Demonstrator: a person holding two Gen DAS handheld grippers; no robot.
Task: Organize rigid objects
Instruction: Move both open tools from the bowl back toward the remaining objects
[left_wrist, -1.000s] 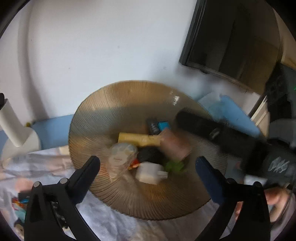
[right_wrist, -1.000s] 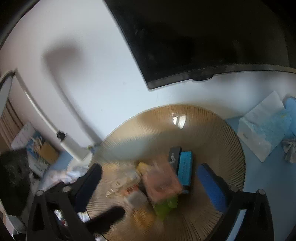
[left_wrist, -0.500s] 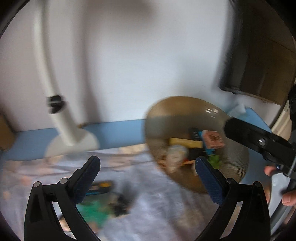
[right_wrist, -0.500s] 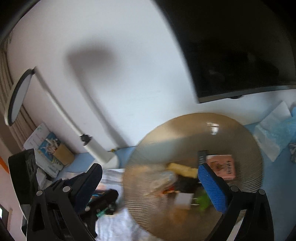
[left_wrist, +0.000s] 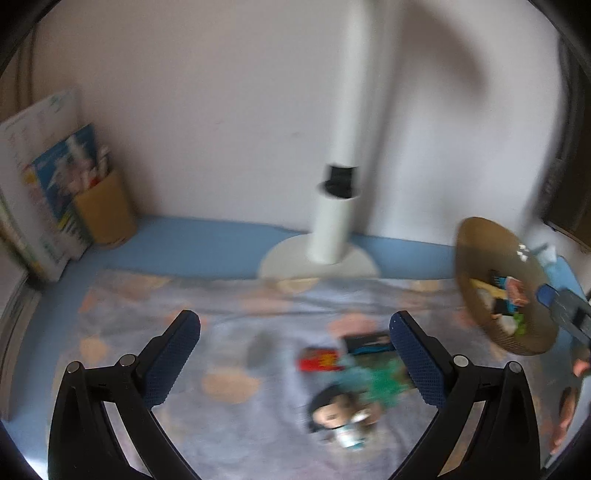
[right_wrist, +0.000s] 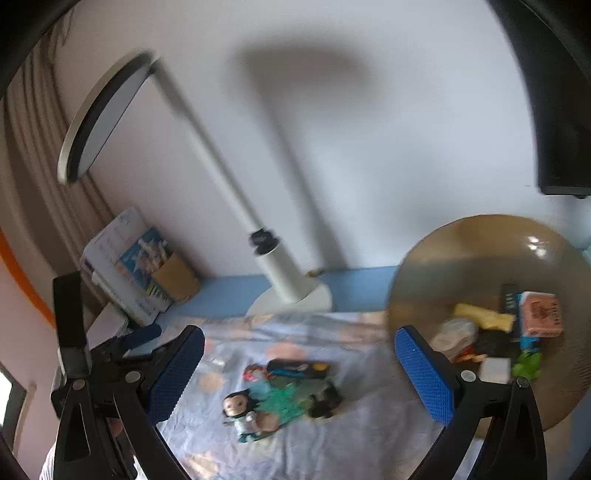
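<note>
Lying below the gaping left claw (left_wrist: 295, 354), a blurred, seemingly doll-like toy (left_wrist: 338, 415).

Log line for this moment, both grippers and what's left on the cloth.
left gripper: open, empty | right gripper: open, empty | bowl: holds several items | cloth: doll, small pile left

A blue surface (right_wrist: 354, 284) is covered in front by a pale patterned cloth (right_wrist: 332, 435). On the surface are set a white lamp base (right_wrist: 295, 301), a ribbed amber plate (right_wrist: 476, 258) and a cardboard box (right_wrist: 177, 282). On the cloth are laid a small doll (right_wrist: 240, 406), a green toy (right_wrist: 284, 402) and a dark flat pack (right_wrist: 295, 369).
</note>
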